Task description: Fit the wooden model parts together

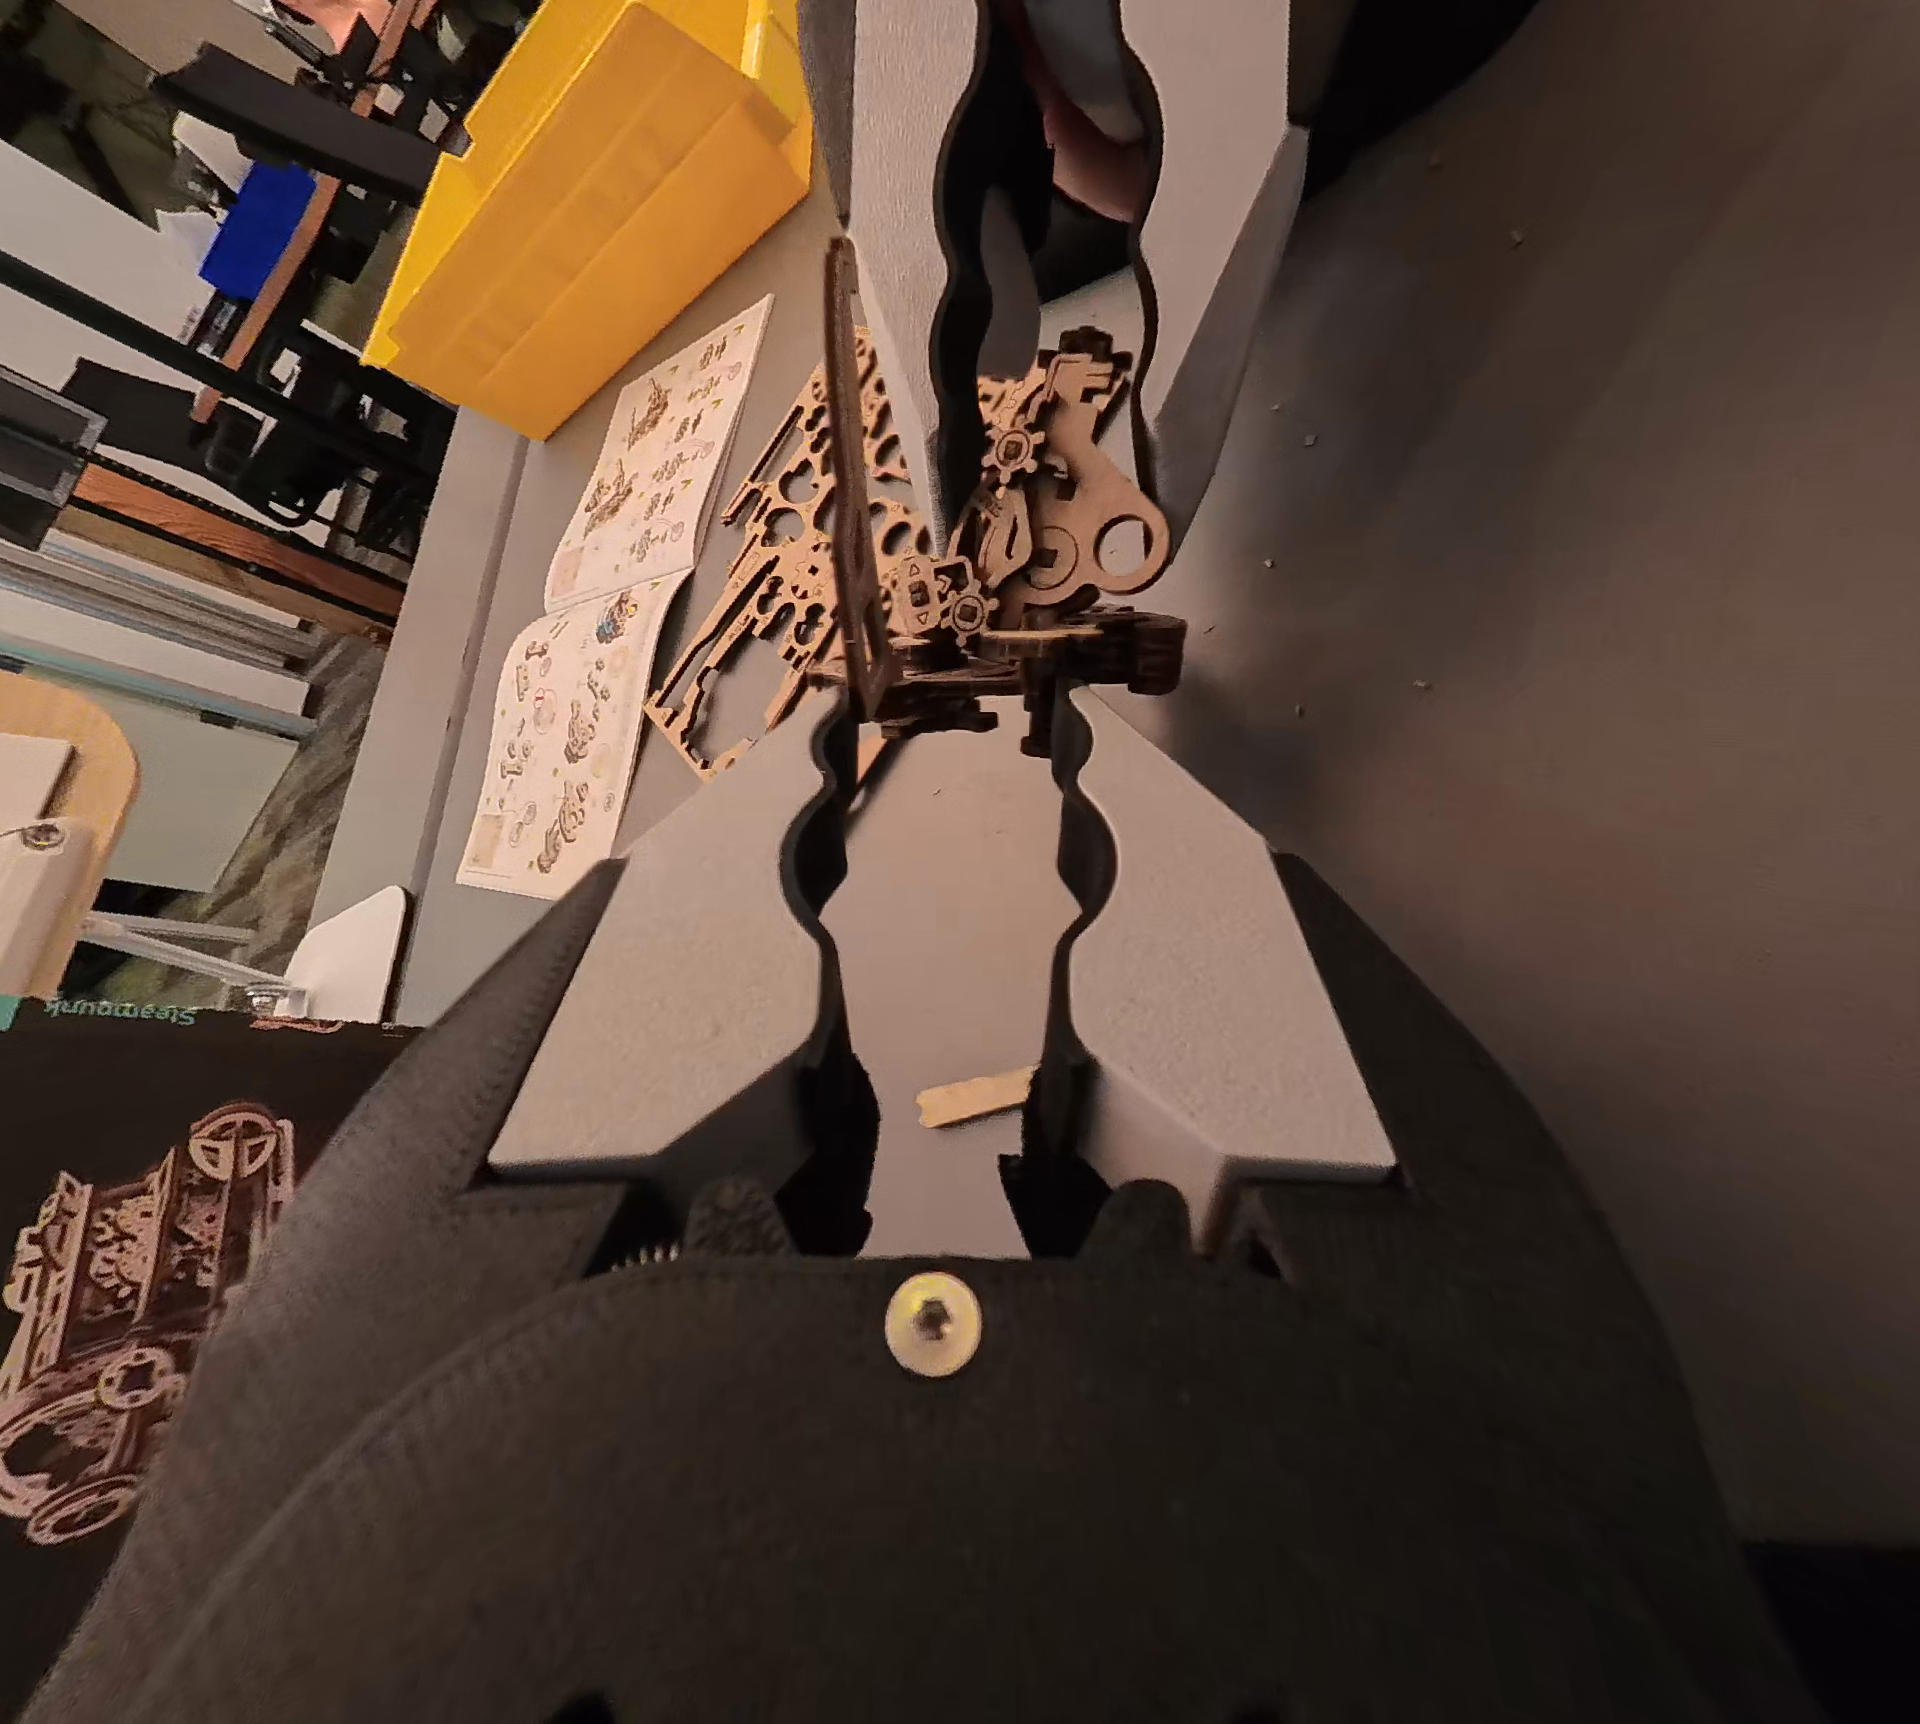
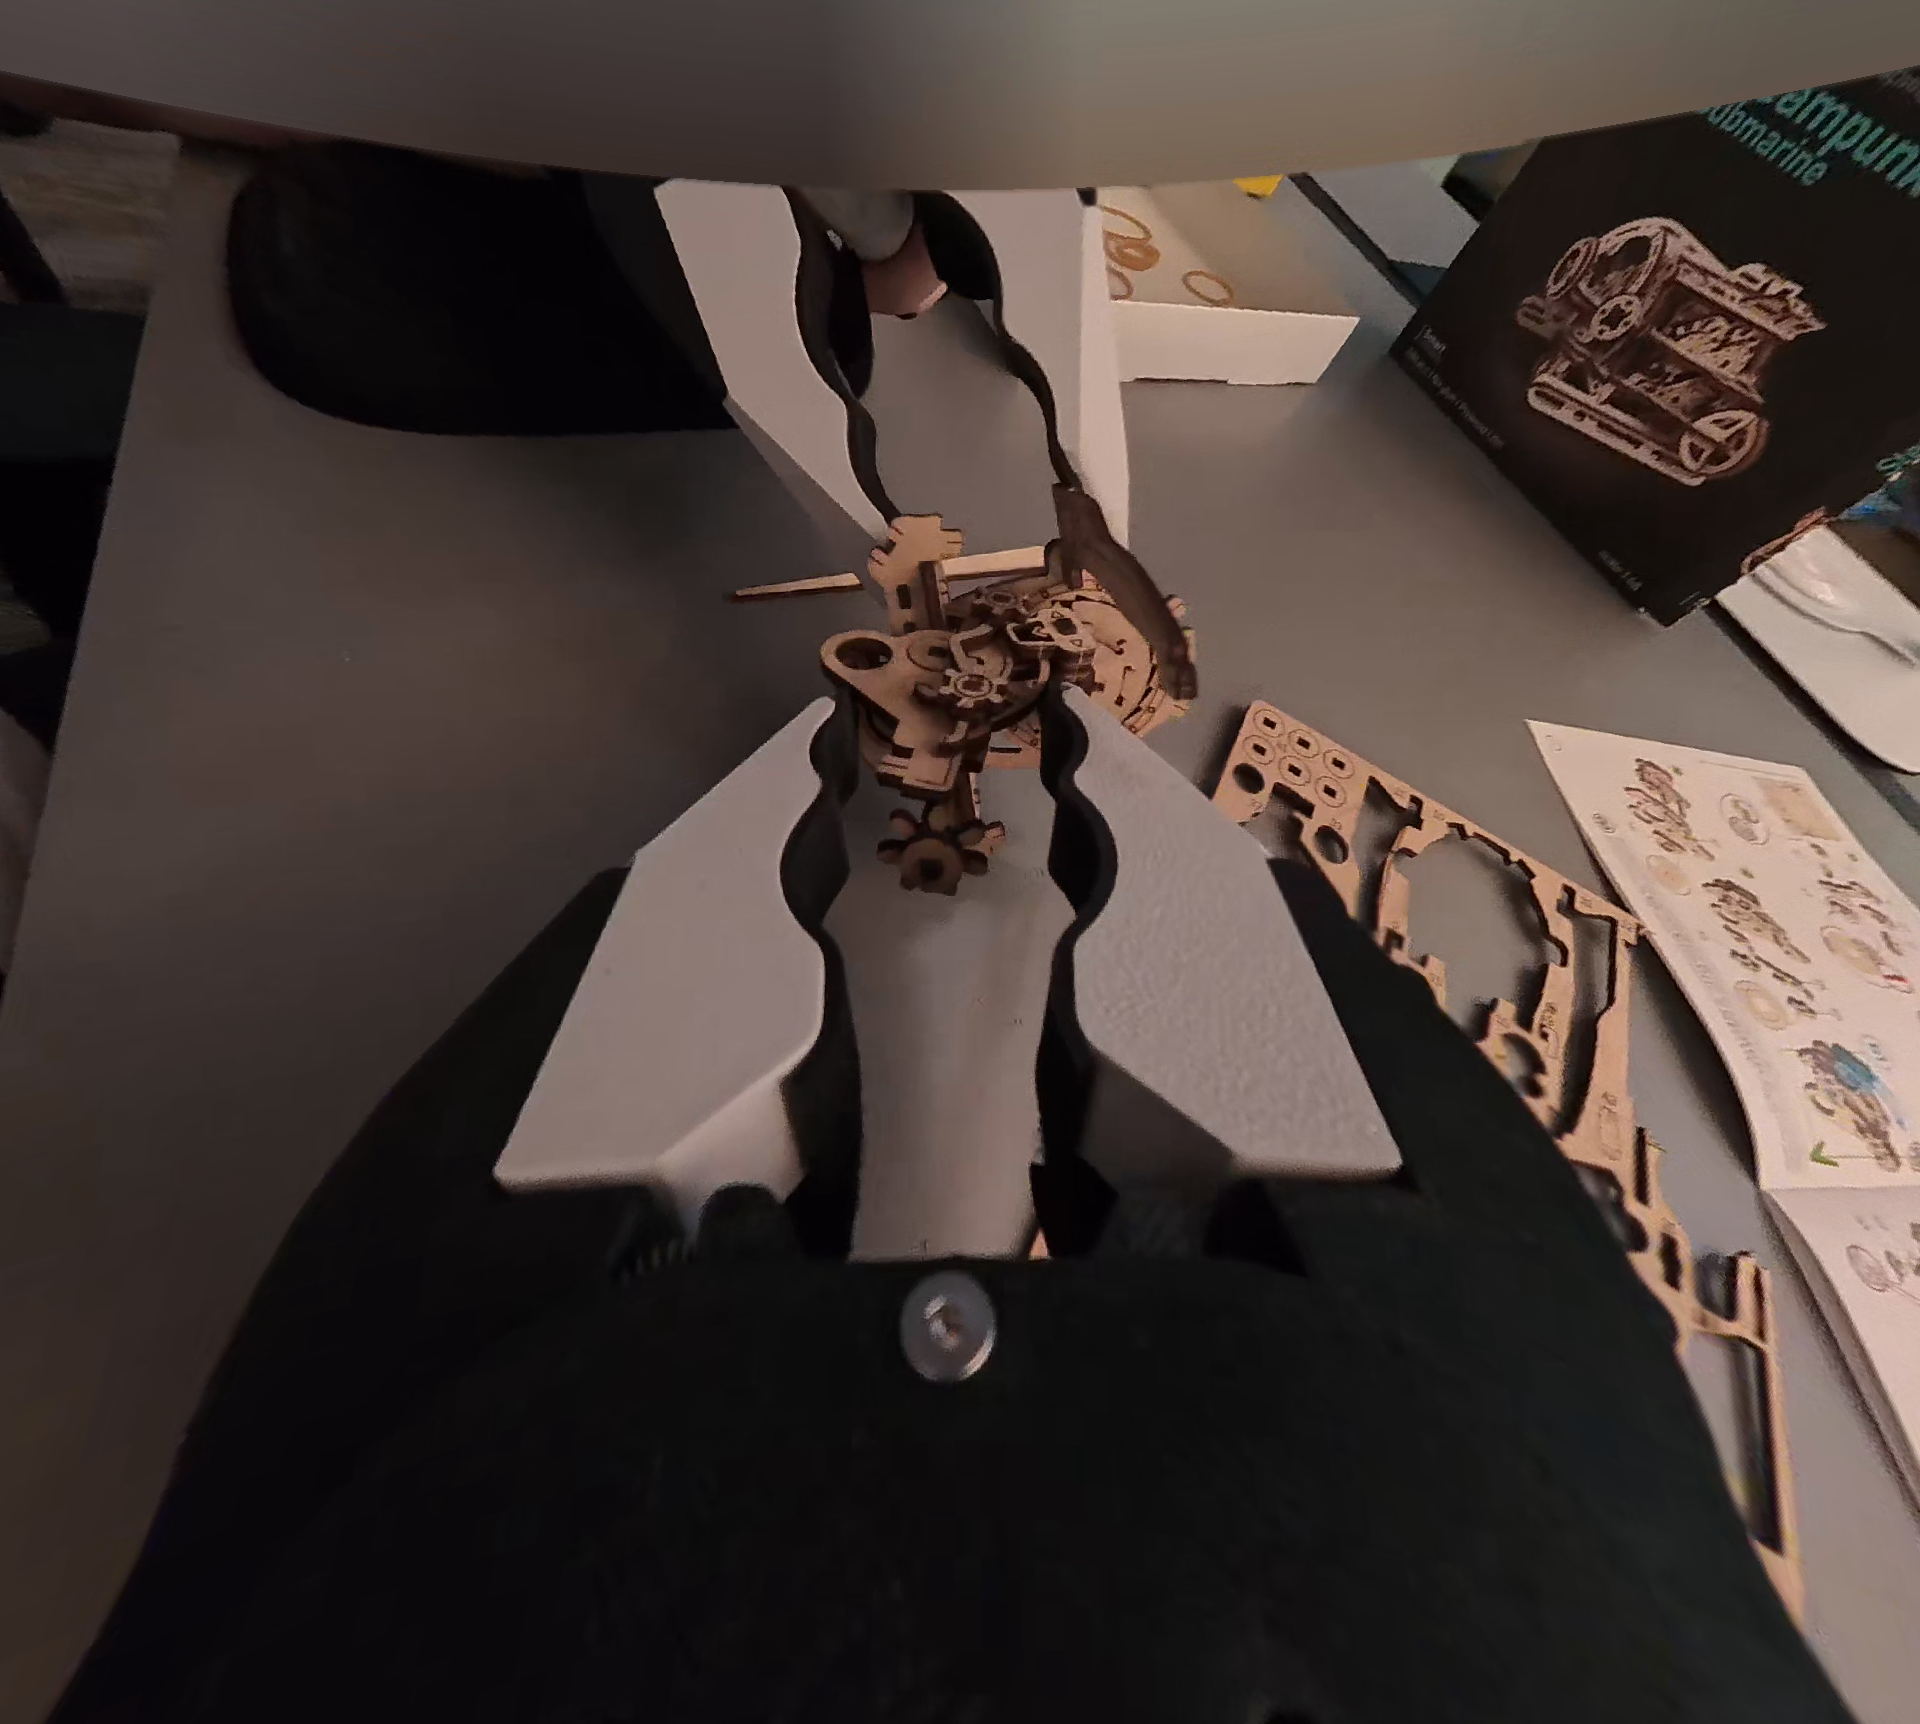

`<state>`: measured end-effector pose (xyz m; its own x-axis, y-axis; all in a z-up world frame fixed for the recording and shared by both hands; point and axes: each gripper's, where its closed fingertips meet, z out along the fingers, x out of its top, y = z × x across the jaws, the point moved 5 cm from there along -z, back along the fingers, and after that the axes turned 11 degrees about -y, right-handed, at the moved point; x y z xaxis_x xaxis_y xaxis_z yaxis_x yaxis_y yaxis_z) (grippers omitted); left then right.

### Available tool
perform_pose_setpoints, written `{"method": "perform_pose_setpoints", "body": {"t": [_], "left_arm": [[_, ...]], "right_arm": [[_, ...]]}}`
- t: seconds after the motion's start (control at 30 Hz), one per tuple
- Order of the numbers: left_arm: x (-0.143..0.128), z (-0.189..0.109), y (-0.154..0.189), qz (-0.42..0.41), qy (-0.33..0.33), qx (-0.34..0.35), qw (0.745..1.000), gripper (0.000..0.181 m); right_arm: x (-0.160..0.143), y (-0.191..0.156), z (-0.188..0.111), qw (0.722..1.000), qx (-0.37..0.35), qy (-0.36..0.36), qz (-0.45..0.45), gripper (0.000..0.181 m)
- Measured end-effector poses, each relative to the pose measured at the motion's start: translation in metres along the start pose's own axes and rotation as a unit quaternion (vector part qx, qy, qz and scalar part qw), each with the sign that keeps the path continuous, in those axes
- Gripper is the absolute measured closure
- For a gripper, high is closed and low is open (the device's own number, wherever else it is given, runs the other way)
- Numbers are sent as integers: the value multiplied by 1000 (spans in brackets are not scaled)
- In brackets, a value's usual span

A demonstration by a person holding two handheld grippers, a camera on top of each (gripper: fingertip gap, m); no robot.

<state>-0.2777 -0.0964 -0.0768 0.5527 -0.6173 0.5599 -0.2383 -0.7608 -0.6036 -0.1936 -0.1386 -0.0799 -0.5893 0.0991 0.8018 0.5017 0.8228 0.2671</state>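
A half-built wooden model (image 1: pixel 997 604) of laser-cut gears and plates is held just above the grey table (image 2: pixel 416 635). It also shows in the right wrist view (image 2: pixel 966 687). My left gripper (image 1: pixel 951 713) is shut on its base plates, with a thin side plate (image 1: pixel 852 479) standing edge-on at the left finger. My right gripper (image 2: pixel 948 708) is shut on the model from the opposite side, around a lobed piece with round holes (image 1: pixel 1101 521). A small gear (image 2: pixel 940 848) hangs below the model. Each gripper shows head-on in the other's view.
A punched-out wooden sheet (image 2: pixel 1455 947) and an open instruction booklet (image 2: pixel 1766 947) lie beside the model. A yellow bin (image 1: pixel 603 147) stands behind them. A black model box (image 2: pixel 1662 344), a white tray with rings (image 2: pixel 1195 292) and a loose wood strip (image 2: pixel 800 588) are nearby. My two grippers' fingertips are within a few centimetres of each other.
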Motion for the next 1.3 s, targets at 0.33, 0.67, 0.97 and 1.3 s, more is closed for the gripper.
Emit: {"method": "perform_pose_setpoints", "body": {"t": [0.33, 0.67, 0.97, 1.3], "left_arm": [[-2, 0, 6, -1, -11, -35, 999, 145], [1, 1, -2, -25, -9, -9, 1000, 146], [0, 6, -8, -65, -22, 11, 998, 145], [4, 9, -4, -26, -57, 41, 997, 145]], "right_arm": [[-3, -2, 2, 999, 41, -14, -9, 151], [1, 3, 0, 999, 21, 13, 32, 138], [3, 10, 1, 997, -52, 16, 63, 132], [5, 9, 5, 995, -85, 6, 54, 131]]}}
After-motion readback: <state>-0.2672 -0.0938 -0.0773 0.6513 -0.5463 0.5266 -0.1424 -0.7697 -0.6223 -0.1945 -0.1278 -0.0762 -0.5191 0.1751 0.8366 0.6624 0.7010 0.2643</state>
